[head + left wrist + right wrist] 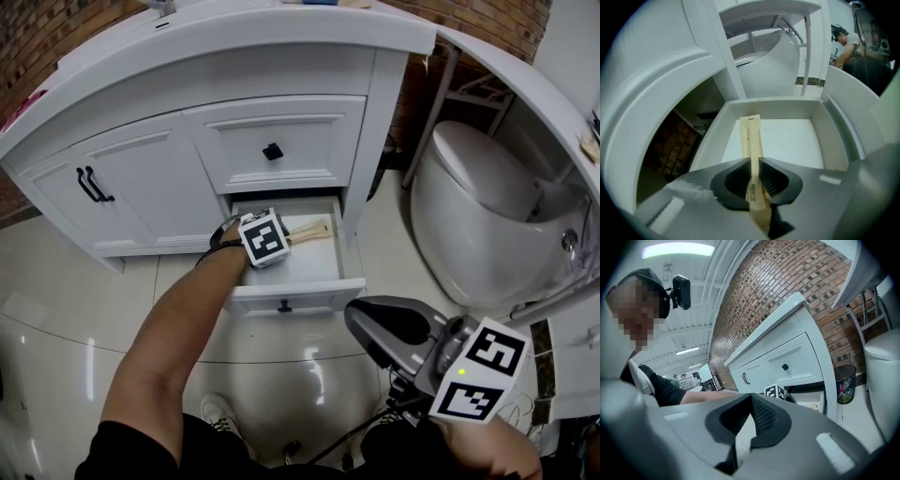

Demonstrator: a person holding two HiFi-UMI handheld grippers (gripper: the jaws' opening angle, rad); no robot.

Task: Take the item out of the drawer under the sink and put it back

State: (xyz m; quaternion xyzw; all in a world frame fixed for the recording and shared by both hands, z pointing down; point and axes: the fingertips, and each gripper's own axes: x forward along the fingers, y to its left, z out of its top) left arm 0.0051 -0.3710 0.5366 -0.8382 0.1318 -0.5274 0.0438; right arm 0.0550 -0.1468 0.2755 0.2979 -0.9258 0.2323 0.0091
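Observation:
The lower drawer (323,281) of the white sink cabinet stands pulled out. In it lies a long tan paper packet (314,229), pointing towards the drawer's back wall (773,106). My left gripper (281,240) reaches down into the drawer. In the left gripper view its jaws (754,163) are shut on the near end of the packet (751,133), and the pads press on both of its sides. My right gripper (356,319) hangs in front of the drawer above the floor. Its jaws (751,397) are shut with nothing between them.
Above the open drawer is a closed drawer with a black knob (272,151), and to the left are cabinet doors with black handles (91,185). A white toilet (478,216) stands to the right. A black waste bin (845,382) sits between the cabinet and the toilet.

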